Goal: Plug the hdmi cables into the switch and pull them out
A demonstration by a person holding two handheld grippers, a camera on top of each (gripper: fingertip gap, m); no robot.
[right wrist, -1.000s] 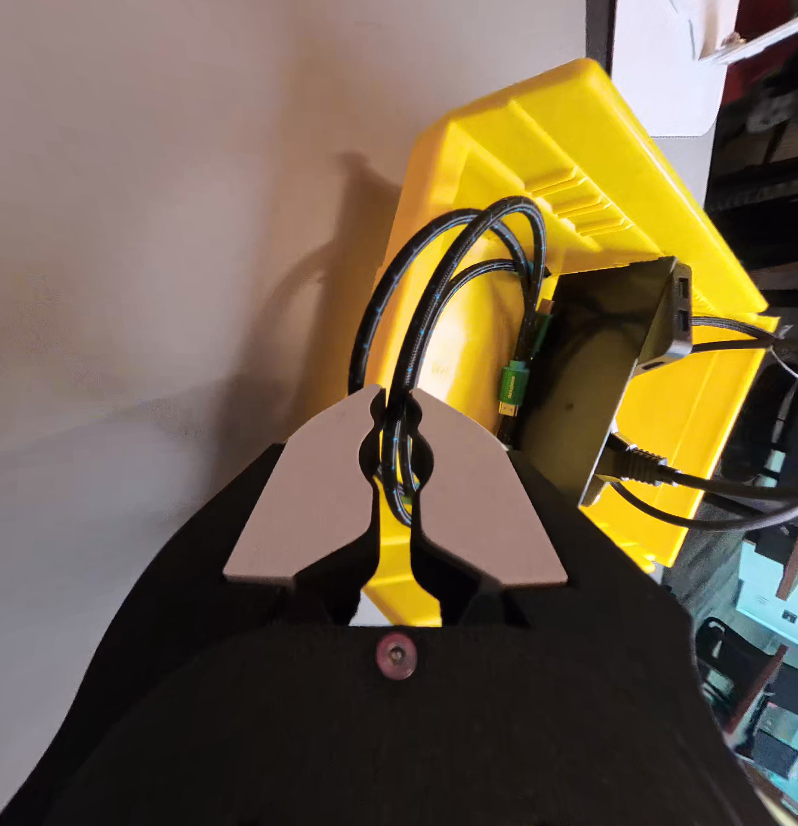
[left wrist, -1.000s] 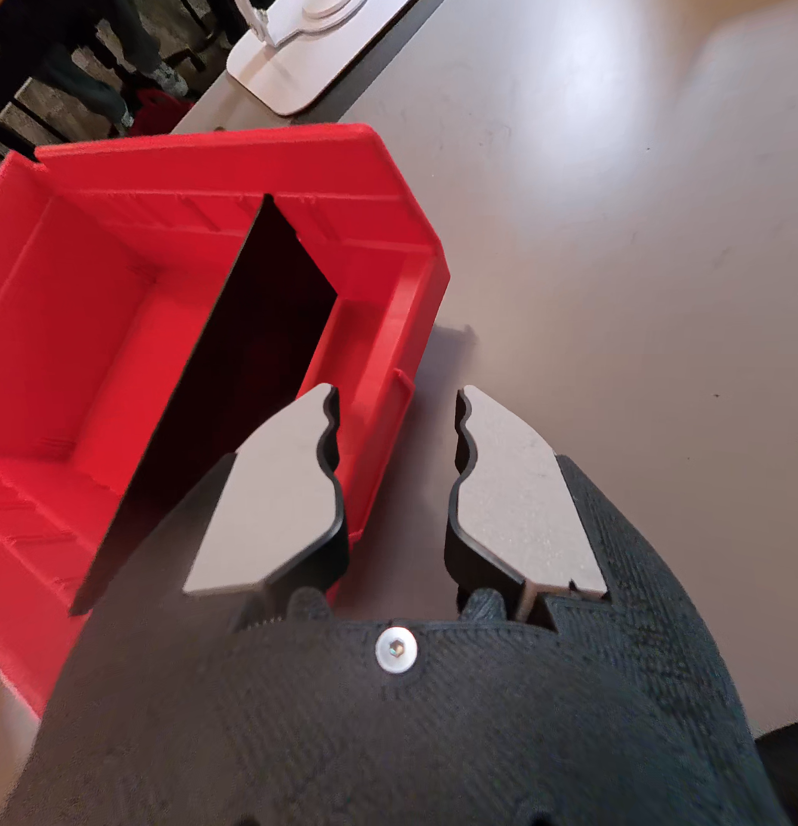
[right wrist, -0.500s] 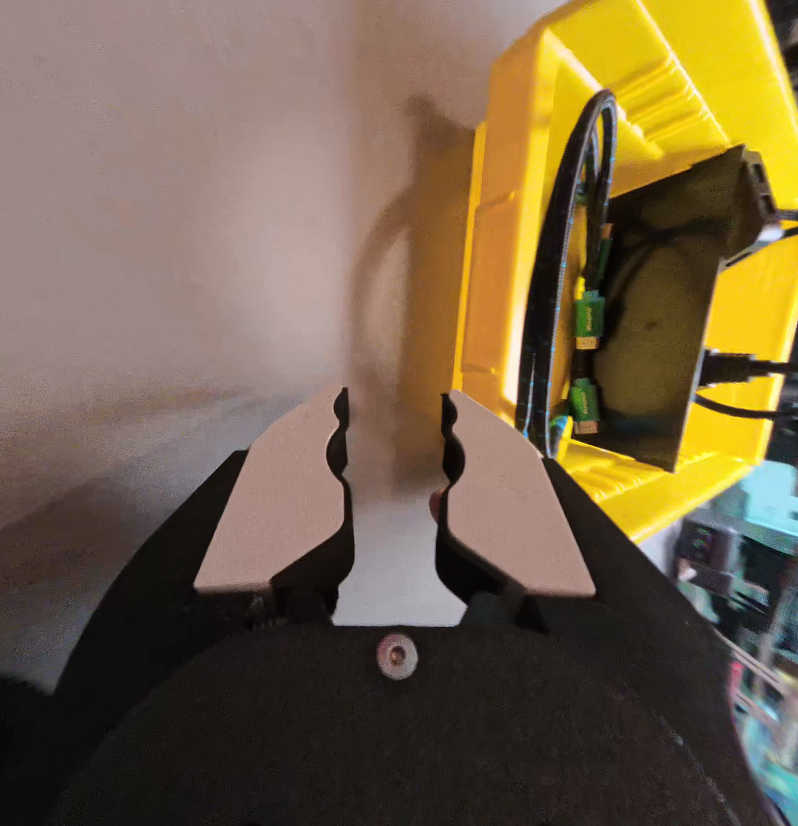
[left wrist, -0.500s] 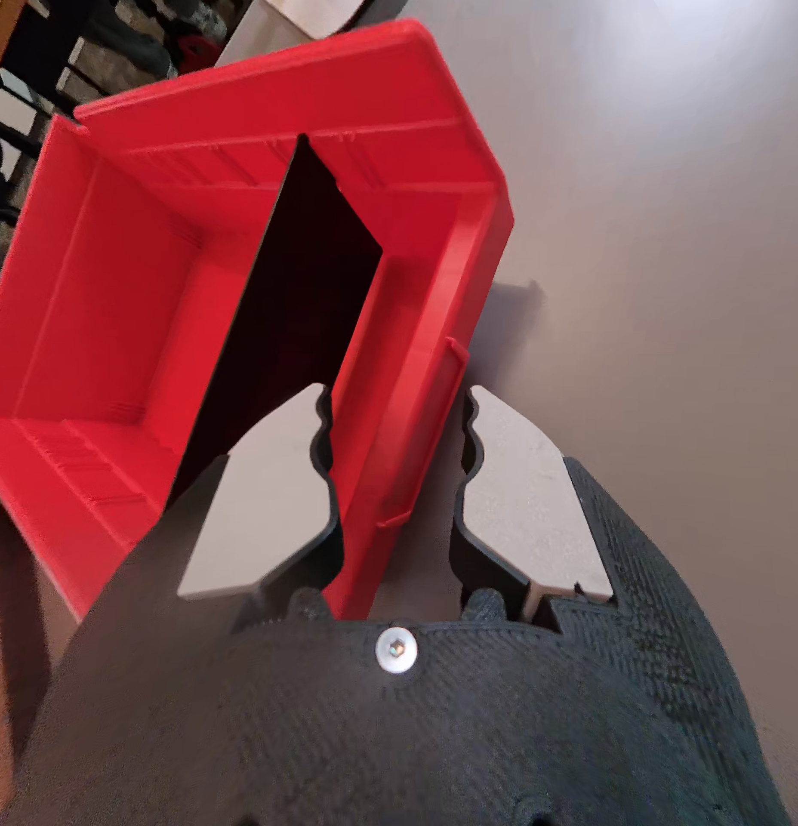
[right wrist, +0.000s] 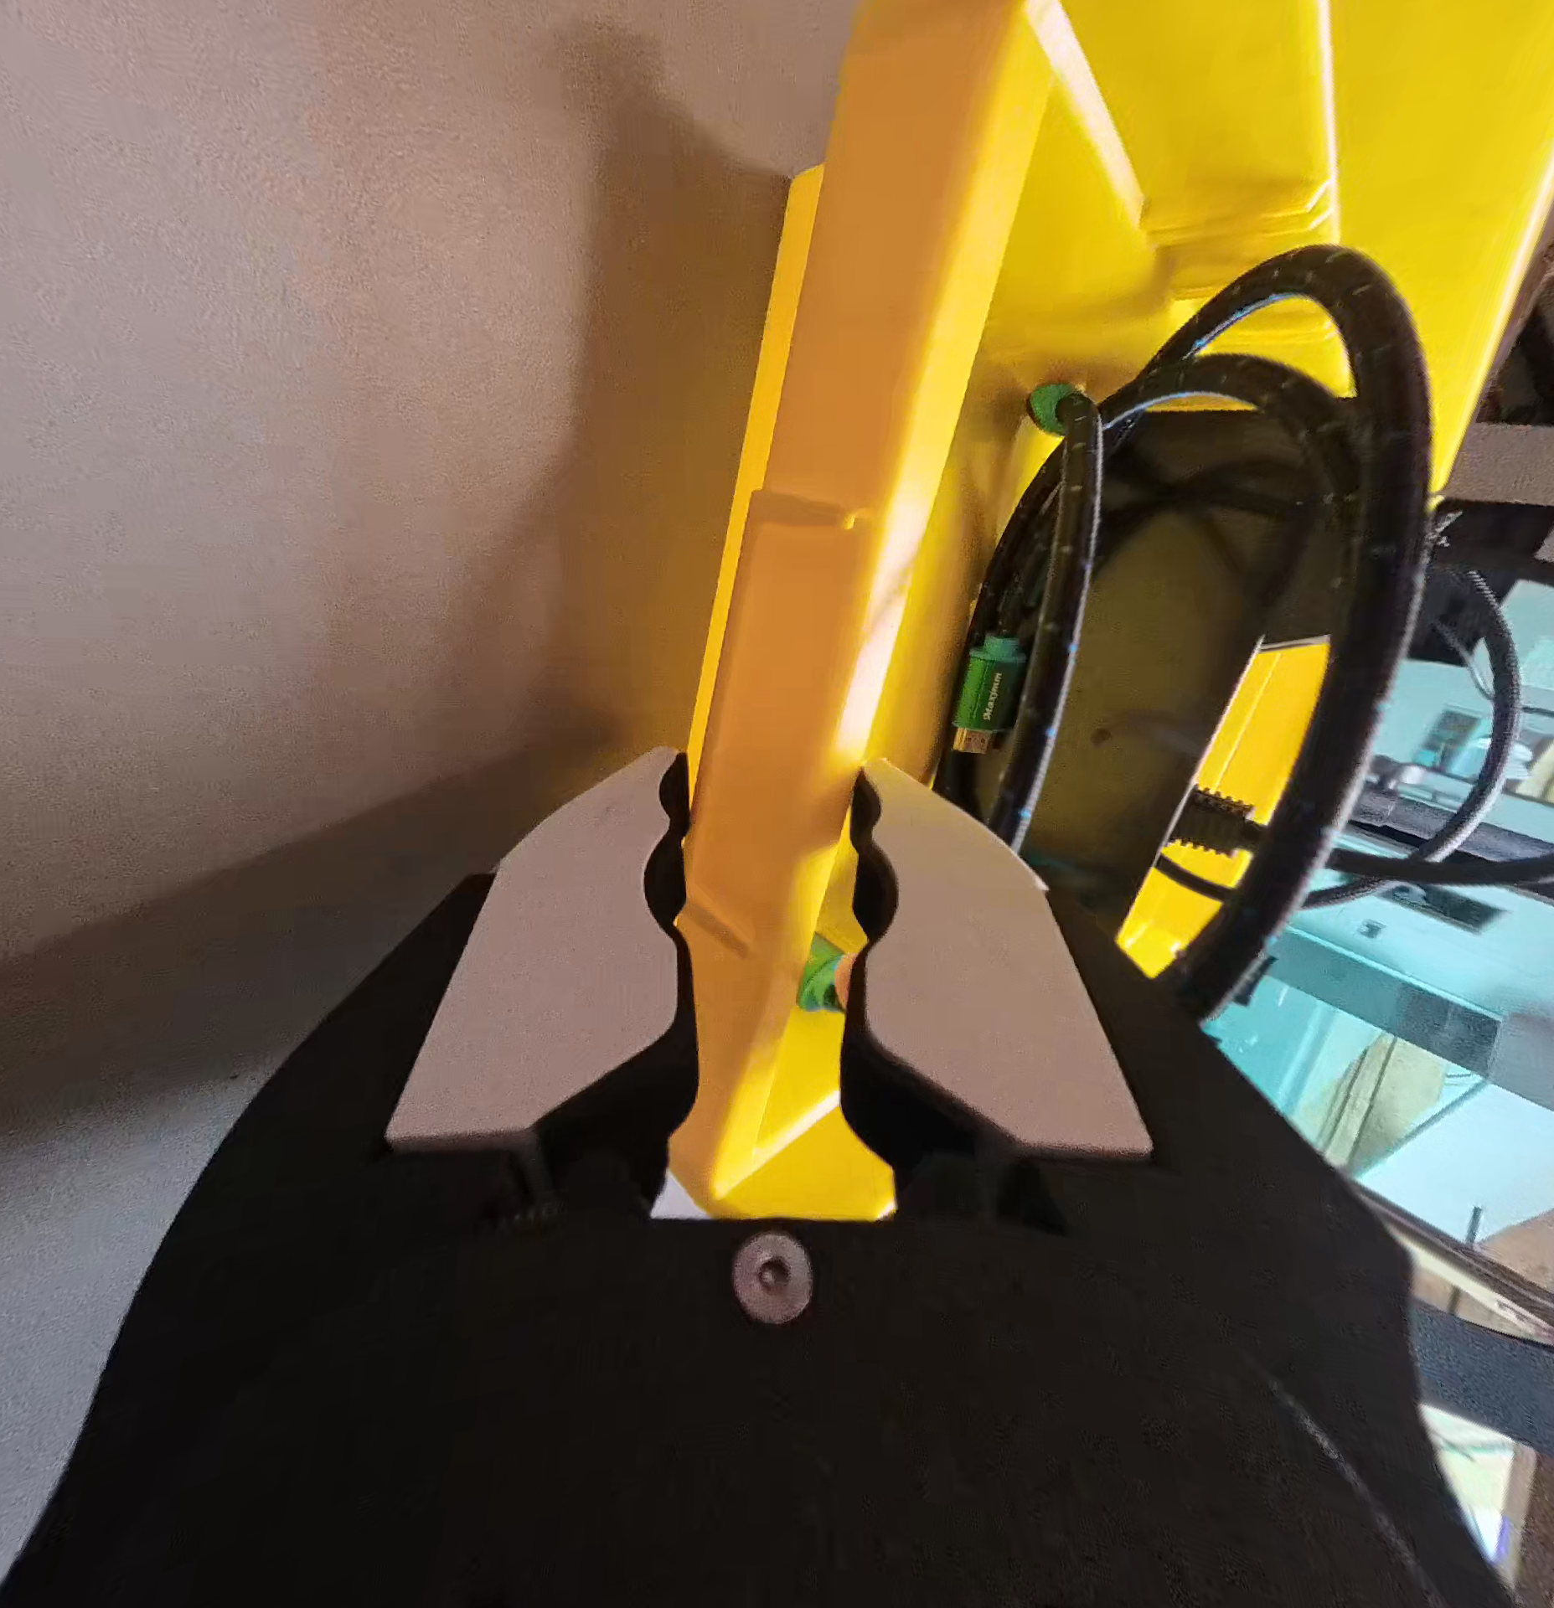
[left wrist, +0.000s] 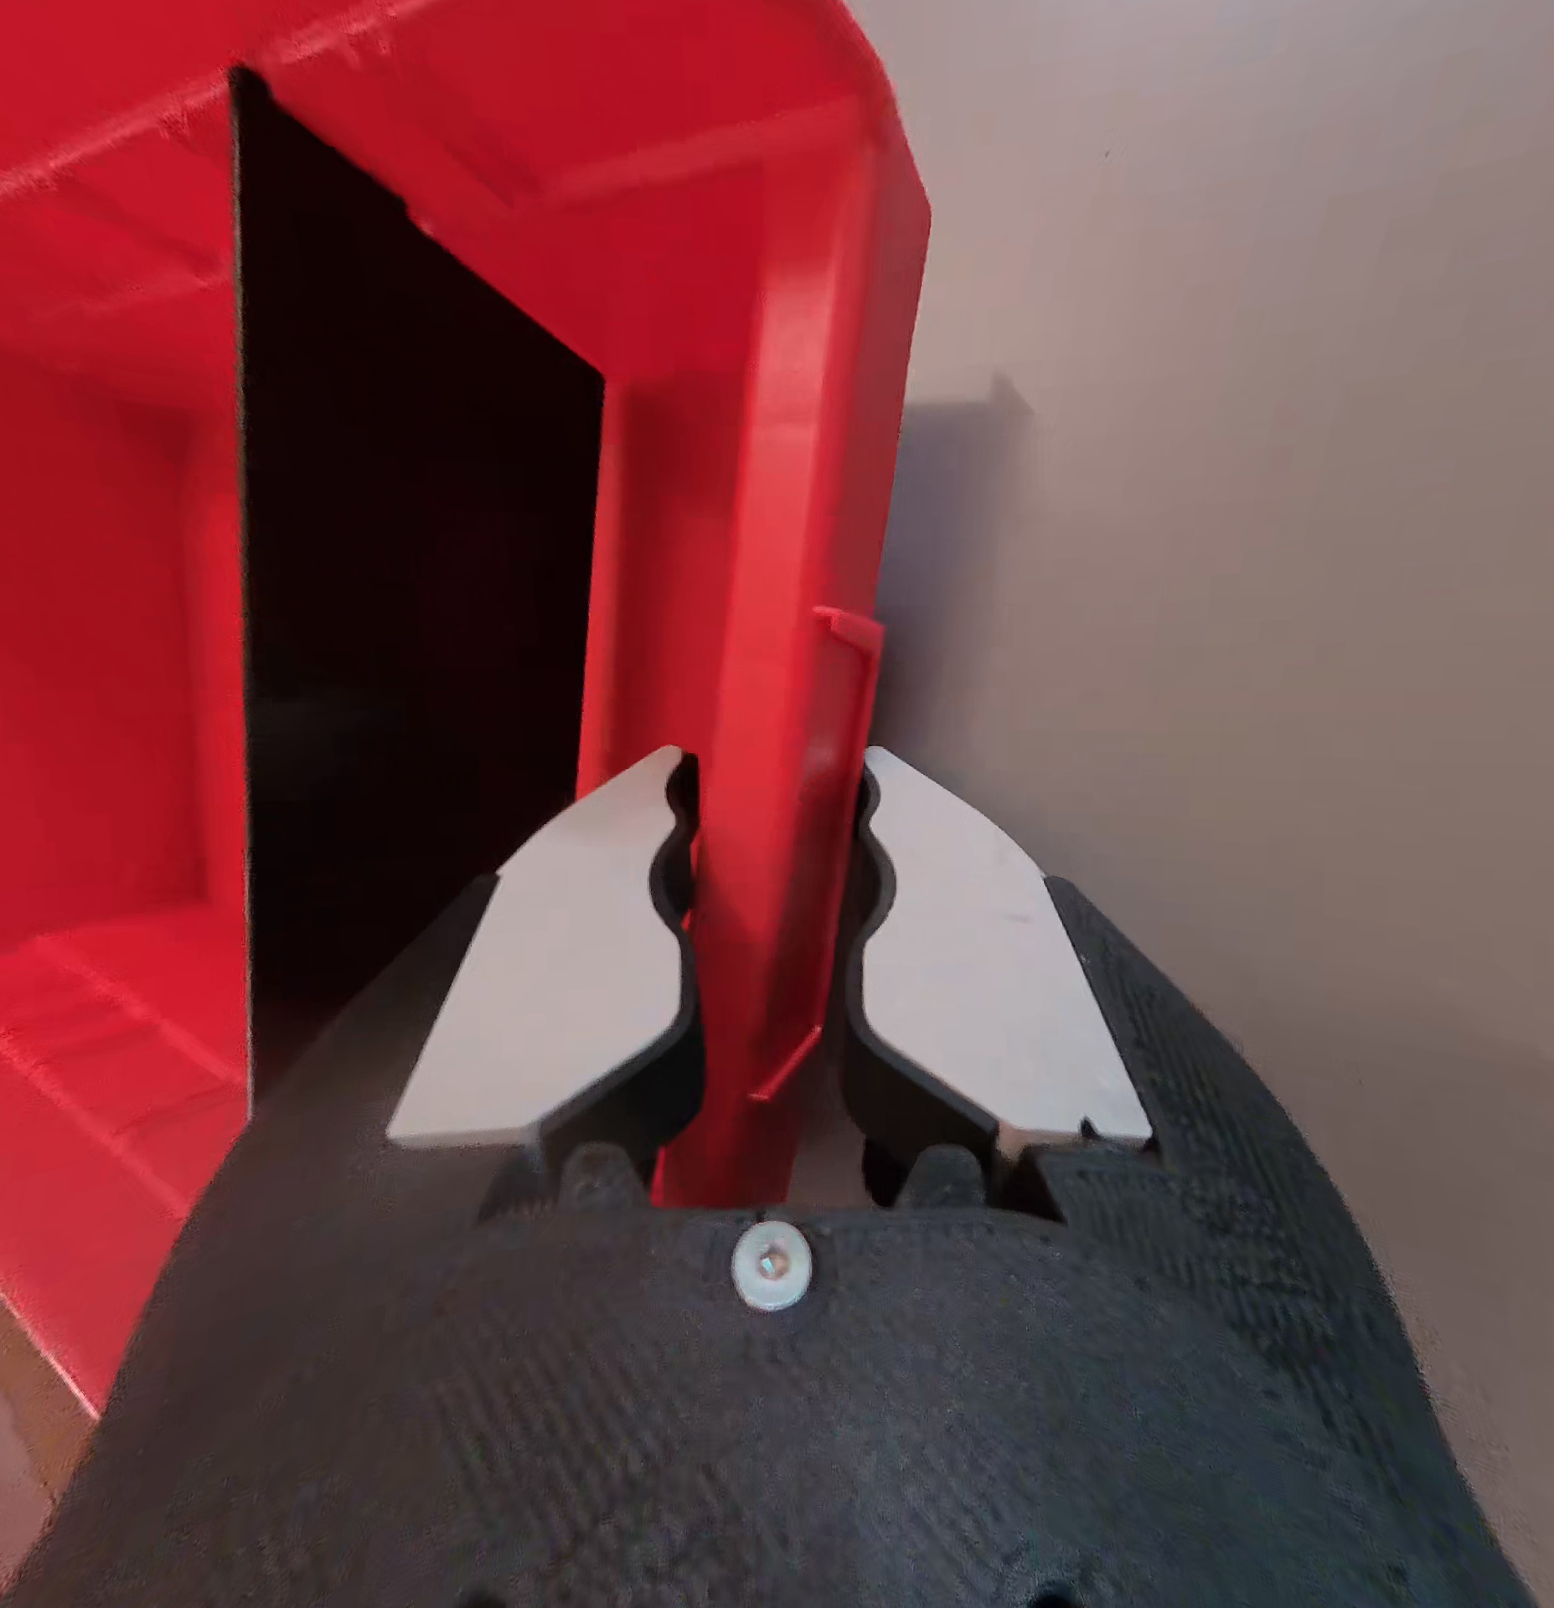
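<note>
the left hand-held gripper (left wrist: 773, 870) straddles the right side wall of a red bin (left wrist: 808, 435), one finger inside the bin and one outside; its pads sit against or very near the wall, and whether they actually clamp it i cannot tell. a black divider panel (left wrist: 407, 566) stands upright inside the red bin, just left of the inner finger. the bin rests on a grey worktop (left wrist: 1234, 435).

the right hand-held gripper (right wrist: 769, 835) straddles the left side wall of a yellow bin (right wrist: 843, 566) the same way, pads touching or almost touching the wall; a firm grip cannot be confirmed. inside the yellow bin lie the coiled hdmi cables (right wrist: 1365, 522), black braided with blue flecks, and a green plug (right wrist: 986, 687) hangs free beside the wall. a second green plug (right wrist: 821, 983) peeks between the fingers. behind the coil stands a dark panel (right wrist: 1173, 653) with another black cable (right wrist: 1226, 822) running into its right edge.
</note>
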